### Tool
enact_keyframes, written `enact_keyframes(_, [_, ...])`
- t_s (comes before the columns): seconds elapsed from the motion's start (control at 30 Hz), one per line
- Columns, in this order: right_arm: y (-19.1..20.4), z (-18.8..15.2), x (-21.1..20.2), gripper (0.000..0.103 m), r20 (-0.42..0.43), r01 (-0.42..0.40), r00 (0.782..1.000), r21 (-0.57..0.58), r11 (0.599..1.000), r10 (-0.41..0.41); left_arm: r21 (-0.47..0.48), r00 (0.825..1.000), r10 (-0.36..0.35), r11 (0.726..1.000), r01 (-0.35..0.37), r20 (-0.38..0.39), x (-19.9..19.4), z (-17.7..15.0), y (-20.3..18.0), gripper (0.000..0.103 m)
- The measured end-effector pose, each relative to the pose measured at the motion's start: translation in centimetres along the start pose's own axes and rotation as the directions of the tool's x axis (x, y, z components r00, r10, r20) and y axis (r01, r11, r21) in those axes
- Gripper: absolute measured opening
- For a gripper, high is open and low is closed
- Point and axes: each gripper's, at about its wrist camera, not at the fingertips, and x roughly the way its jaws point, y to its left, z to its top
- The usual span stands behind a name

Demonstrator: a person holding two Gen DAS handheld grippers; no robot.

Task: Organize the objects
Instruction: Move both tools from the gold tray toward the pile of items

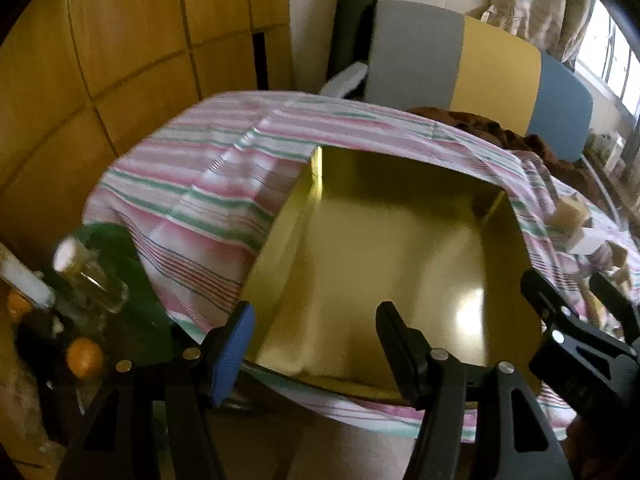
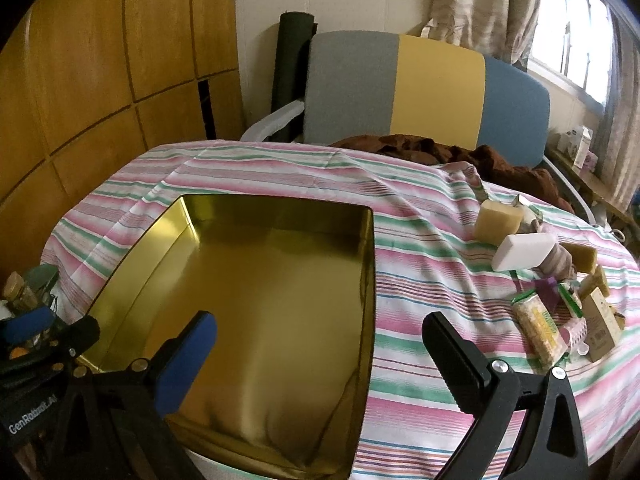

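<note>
The gold tin (image 2: 256, 300) lies empty beneath both grippers' fingers, while the soap bars and packets (image 2: 552, 280) wait right of the wide-open right gripper (image 2: 320, 356); left gripper (image 1: 316, 340) half-open, holding nothing.

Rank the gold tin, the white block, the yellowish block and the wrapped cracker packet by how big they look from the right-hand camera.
1. Gold tin, by far the largest.
2. White block and cracker packet: they look alike, and the packet lies nearer the camera, so no ranking between them.
3. Yellowish block, slightly smaller, though it also lies farther back.
</note>
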Motion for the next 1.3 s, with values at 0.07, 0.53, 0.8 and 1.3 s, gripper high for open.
enact_keyframes(0.07, [-0.3, 0.1, -0.1, 0.103, 0.004, 0.004, 1.000, 0.011, 1.000, -0.004, -0.015, 1.000, -0.011, 1.000, 0.011, -0.010, 0.0, 0.0, 0.1, 0.064])
enact_keyframes(0.53, [-2.7, 0.0, -1.3, 0.103, 0.029, 0.020, 0.999, 0.039, 0.999, -0.021, 0.048, 1.000, -0.030, 0.998, 0.031, -0.007, -0.5, -0.1, -2.4, 0.064])
enact_keyframes(0.8, [-6.1, -0.3, -2.1, 0.103, 0.045, 0.012, 0.999, 0.064, 0.998, -0.015, 0.045, 0.973, -0.231, 0.972, 0.230, 0.005, -0.6, -0.9, -4.4, 0.064])
enact_keyframes(1.3, [-23.4, -5.8, -1.1, 0.102, -0.048, 0.170, 0.985, 0.347, 0.922, -0.164, 0.209, 0.937, -0.341, 0.913, 0.350, -0.081, -1.3, -2.6, -13.1, 0.064])
